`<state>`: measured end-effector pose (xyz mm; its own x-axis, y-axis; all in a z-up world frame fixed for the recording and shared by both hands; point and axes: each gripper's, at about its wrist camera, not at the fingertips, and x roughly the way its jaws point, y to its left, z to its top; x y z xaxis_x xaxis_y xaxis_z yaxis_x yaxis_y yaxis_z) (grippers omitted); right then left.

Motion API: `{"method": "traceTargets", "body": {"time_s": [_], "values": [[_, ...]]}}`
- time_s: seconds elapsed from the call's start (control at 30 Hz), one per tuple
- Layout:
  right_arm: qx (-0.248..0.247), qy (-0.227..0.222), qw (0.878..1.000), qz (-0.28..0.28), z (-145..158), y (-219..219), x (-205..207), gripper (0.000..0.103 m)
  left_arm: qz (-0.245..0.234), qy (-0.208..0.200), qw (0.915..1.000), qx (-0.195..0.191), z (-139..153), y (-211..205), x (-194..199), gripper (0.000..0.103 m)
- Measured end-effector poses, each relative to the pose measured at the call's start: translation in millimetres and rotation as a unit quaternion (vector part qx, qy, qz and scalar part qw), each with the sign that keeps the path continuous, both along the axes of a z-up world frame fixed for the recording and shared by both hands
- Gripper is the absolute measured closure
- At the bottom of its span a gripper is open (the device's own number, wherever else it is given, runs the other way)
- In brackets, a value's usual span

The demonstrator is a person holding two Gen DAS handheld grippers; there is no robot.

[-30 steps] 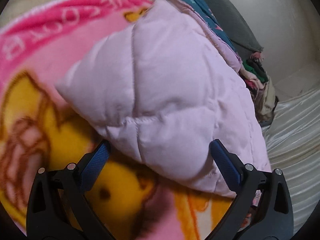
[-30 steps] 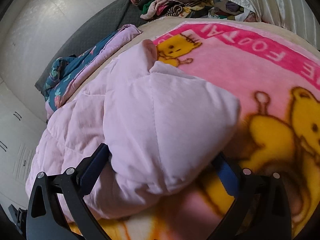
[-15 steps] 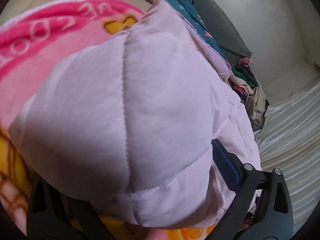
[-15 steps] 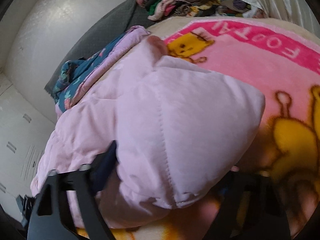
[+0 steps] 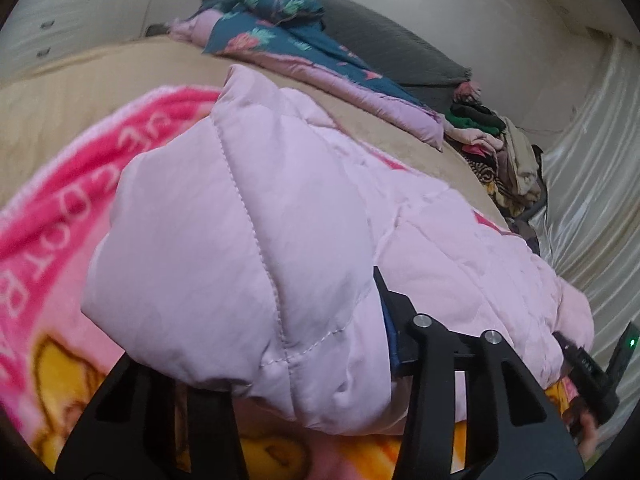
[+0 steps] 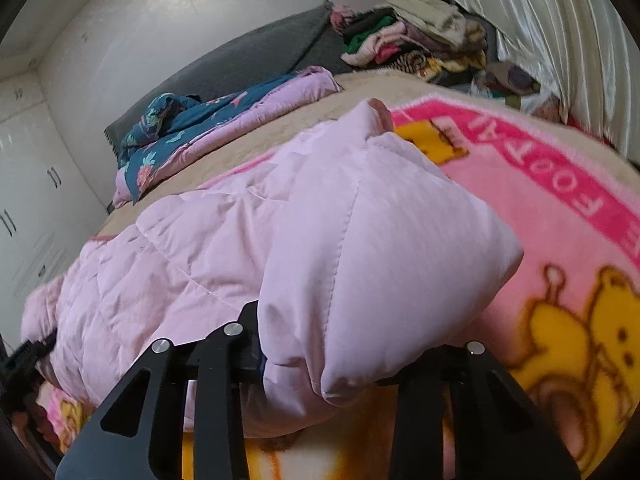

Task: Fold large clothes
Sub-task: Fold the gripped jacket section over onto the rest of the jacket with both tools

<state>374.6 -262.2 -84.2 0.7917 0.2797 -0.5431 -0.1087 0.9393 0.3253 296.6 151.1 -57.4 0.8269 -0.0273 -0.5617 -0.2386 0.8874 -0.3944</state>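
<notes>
A pale pink quilted jacket (image 5: 240,240) lies on a pink and yellow cartoon blanket (image 5: 48,220) spread over the bed. My left gripper (image 5: 272,344) is closing on one puffy corner of it; the fabric bulges between the jaws and hides the left finger. In the right wrist view, the right gripper (image 6: 344,352) is closing on the other corner of the jacket (image 6: 360,240), which is bunched between its fingers above the blanket (image 6: 560,220). Both corners are raised off the blanket. The right gripper's body (image 5: 592,372) shows at the jacket's far end.
A folded teal and pink quilt (image 5: 304,52) lies at the head of the bed against a grey pillow (image 5: 380,44). A pile of mixed clothes (image 6: 412,40) sits in the far corner by a shiny white curtain (image 6: 540,40). White cupboard doors (image 6: 24,200) stand at the left.
Both grippers went from wide open around the jacket's corners to pinching them. Both have risen and rolled, lifting the corners, so more of the room shows.
</notes>
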Motion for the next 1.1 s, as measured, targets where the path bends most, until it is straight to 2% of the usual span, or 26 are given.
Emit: {"method": "traceTargets", "body": {"time_s": [0.23, 0.43, 0.7, 1.1], "values": [[-0.054, -0.061, 0.996, 0.030, 36, 14, -31, 0.074, -0.012, -0.023, 0.9990, 0.037, 23, -9, -21, 0.069], [-0.077, -0.093, 0.991, 0.057, 61, 18, -66, 0.075, -0.021, -0.040, 0.9974, 0.057, 40, -14, -41, 0.070], [-0.085, -0.098, 0.989, 0.066, 72, 9, -107, 0.075, -0.031, -0.046, 0.9969, 0.056, 49, -18, -70, 0.070], [-0.085, -0.084, 0.991, 0.065, 58, -2, -156, 0.075, -0.036, -0.033, 0.9959, 0.077, 38, -26, -111, 0.069]]}}
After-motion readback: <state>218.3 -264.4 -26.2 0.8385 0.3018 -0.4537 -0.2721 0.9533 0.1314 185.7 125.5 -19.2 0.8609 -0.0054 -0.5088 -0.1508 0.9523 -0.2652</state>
